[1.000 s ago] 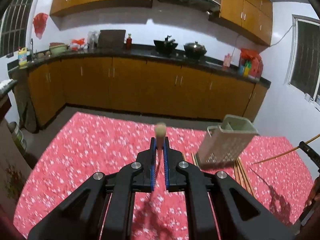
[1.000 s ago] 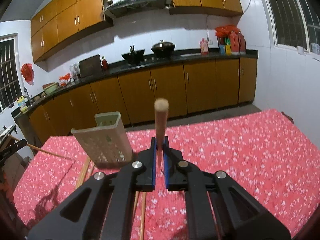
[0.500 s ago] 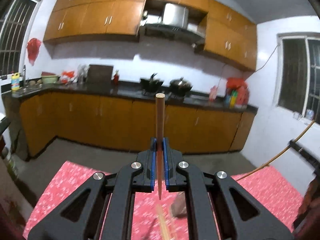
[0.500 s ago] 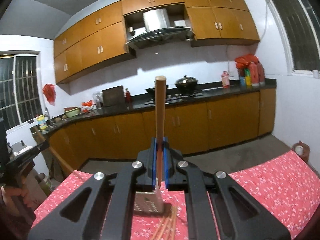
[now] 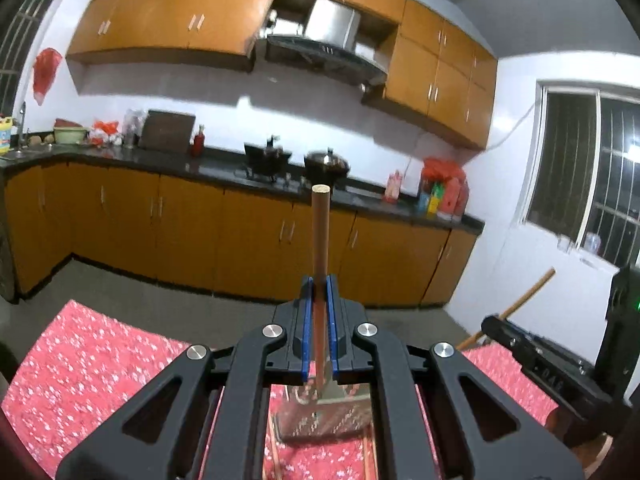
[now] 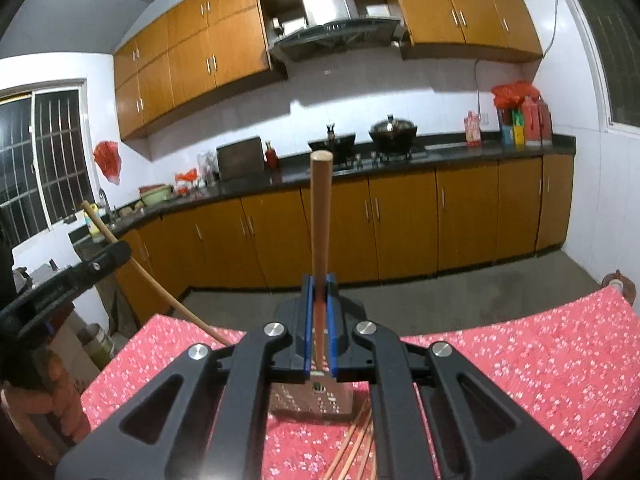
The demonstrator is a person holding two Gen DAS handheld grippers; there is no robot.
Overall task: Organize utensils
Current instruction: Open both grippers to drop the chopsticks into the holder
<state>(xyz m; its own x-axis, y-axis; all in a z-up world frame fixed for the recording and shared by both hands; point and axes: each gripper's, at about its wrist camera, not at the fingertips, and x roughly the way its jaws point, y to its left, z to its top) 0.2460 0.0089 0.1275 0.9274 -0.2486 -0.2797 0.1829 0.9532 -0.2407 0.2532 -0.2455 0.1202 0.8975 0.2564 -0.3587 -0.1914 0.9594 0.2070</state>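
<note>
Chopsticks: one wooden chopstick (image 5: 320,232) is clamped between the blue pads of the left gripper (image 5: 319,280), its blunt end pointing away from the camera toward the far kitchen counter (image 5: 224,166). The right gripper (image 6: 319,278) is closed on a second chopstick (image 6: 320,216) in the same manner. A perforated utensil holder (image 6: 320,400) stands on the red floral tablecloth (image 6: 540,360), just below both grippers. Loose chopsticks (image 6: 356,444) lie on the cloth beside its base.
</note>
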